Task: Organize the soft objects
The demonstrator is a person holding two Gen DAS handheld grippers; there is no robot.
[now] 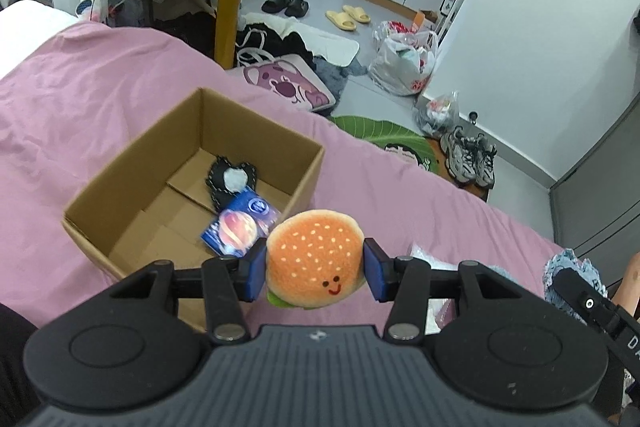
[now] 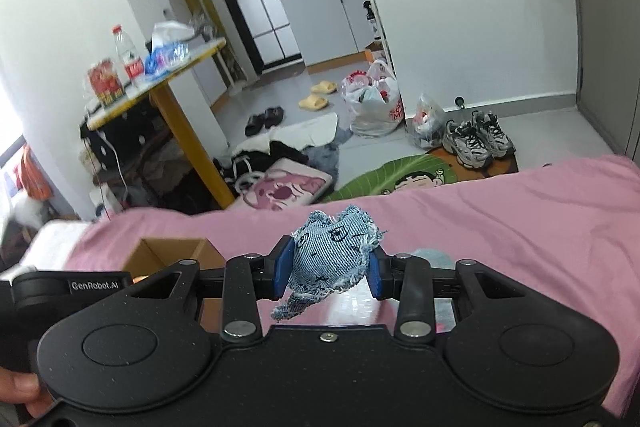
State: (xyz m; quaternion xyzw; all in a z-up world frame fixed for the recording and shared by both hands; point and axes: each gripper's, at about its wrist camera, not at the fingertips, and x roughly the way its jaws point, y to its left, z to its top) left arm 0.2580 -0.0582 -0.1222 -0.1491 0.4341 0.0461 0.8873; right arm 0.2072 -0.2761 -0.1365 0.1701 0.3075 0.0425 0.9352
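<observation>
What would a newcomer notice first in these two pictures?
A smiling burger plush is pinched in the left gripper, just beside an open box on the pink bed. The right gripper holds a frayed denim toy above the same bed.

At the lower left of the right wrist view we read "GenRobot.AI" on the left gripper (image 2: 60,285). Elsewhere we can read nothing with certainty.
</observation>
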